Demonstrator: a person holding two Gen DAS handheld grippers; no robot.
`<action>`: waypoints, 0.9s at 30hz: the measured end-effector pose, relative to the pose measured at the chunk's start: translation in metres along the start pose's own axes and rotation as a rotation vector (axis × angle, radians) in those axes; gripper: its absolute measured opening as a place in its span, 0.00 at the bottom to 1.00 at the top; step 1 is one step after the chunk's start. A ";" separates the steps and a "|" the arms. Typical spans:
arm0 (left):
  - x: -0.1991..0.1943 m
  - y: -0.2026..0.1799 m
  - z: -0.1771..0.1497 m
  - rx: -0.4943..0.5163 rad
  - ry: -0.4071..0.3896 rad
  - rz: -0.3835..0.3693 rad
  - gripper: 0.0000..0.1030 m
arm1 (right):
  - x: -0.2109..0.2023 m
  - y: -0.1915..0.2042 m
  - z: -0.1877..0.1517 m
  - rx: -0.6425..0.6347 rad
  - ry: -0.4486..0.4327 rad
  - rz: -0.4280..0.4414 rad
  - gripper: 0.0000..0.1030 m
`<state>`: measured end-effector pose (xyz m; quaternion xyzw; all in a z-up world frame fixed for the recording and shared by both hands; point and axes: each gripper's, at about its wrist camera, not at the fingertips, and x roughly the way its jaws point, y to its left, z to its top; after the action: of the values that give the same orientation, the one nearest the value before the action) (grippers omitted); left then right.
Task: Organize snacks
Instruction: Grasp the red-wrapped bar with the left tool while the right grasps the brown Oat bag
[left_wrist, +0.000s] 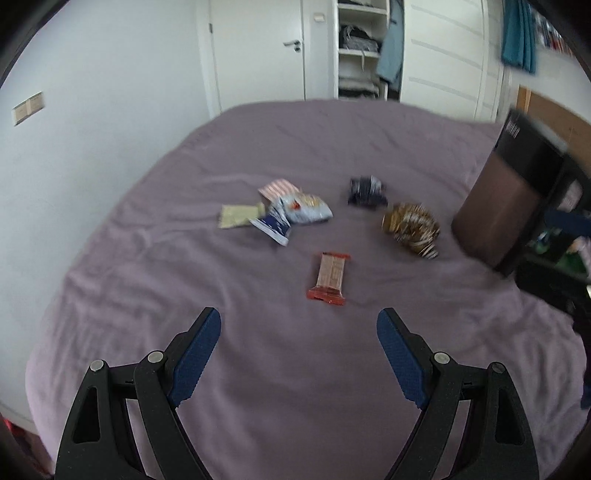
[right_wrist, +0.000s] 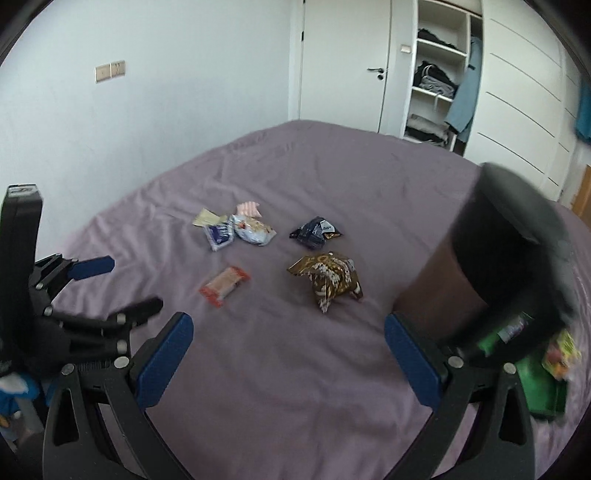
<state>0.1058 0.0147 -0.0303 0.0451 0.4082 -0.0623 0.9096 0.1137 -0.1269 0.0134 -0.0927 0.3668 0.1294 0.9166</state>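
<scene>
Blur softens both views, so print on the wrappers cannot be read. A dark bin (right_wrist: 498, 266) at the right is cut off in both: the left view shows its brown side and dark inside (left_wrist: 502, 206), the right view a round black rim smeared by motion, hiding part of a green box (right_wrist: 543, 387) with bright packets behind it. Only the right view shows that box.

Snacks lie loose on a wrinkled mauve bedspread (left_wrist: 295, 369), well apart from both grippers. A red-ended bar (left_wrist: 328, 278), flat and oblong, lies nearest. Beyond it sit a crinkled brown-gold bag (left_wrist: 412, 227), a dark navy packet (left_wrist: 365, 190), and a touching cluster: pale blue bag (left_wrist: 306, 208), blue-white sachet (left_wrist: 273, 225), cream packet (left_wrist: 240, 216), pink striped packet (left_wrist: 279, 186).

The left gripper (left_wrist: 299, 325) has its jaws spread wide with only cloth between the ribbed blue pads (left_wrist: 195, 362). The right gripper (right_wrist: 288, 332) is likewise spread and empty; its view alone catches the left gripper from the side (right_wrist: 122, 288).

A wardrobe (right_wrist: 436, 81) with folded clothes stands behind.
</scene>
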 end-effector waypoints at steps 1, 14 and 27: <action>0.016 -0.003 0.003 0.009 0.015 -0.001 0.80 | 0.018 -0.005 0.003 -0.003 0.011 -0.001 1.00; 0.124 -0.013 0.034 0.014 0.200 -0.013 0.80 | 0.159 -0.050 0.017 -0.029 0.218 0.031 1.00; 0.139 -0.018 0.054 0.061 0.311 -0.022 0.65 | 0.193 -0.043 0.039 -0.035 0.382 0.074 1.00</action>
<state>0.2341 -0.0206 -0.0991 0.0773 0.5424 -0.0767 0.8330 0.2864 -0.1251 -0.0899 -0.1178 0.5348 0.1495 0.8233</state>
